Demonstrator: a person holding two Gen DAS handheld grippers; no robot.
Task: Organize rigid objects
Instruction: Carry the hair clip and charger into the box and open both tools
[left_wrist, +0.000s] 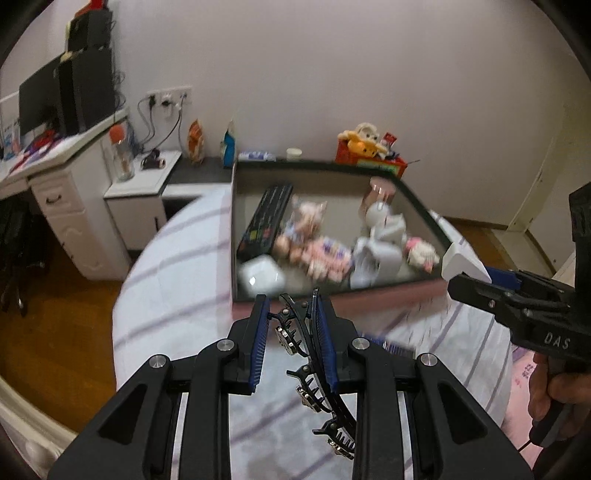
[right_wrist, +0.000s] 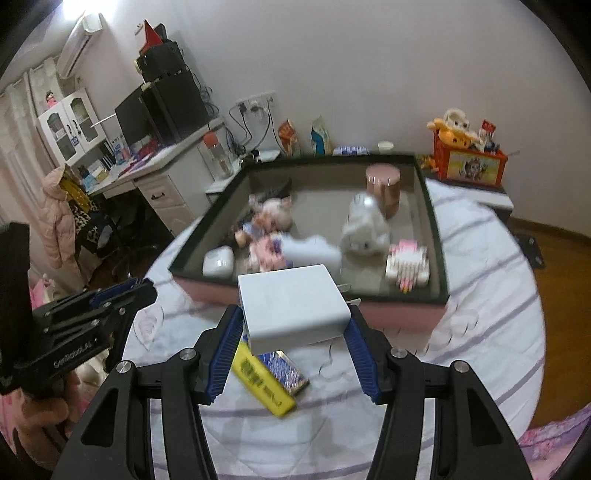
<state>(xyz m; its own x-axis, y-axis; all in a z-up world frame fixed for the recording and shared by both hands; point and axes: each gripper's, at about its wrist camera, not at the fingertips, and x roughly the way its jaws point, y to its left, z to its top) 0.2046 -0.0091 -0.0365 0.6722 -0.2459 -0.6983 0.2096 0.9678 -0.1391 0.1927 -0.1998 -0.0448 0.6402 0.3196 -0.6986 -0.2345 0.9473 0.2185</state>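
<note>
Ribbed blue fingers (left_wrist: 327, 325): left pinching toothed black hair clip (left_wrist: 317, 373), right clamping smooth white box (right_wrist: 291, 306).

- Room light is soft and even; the wall (left_wrist: 332, 74) looks pale.
- Things inside the tray (right_wrist: 432, 206) are blurred.
- Fisheye bends the edges; corners are dark.

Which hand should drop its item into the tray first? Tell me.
Probably right. The right gripper holds the white block just short of the tray rim, with bare floor ahead. The left gripper, clamping the hair clip, faces the crowded corner.
</note>
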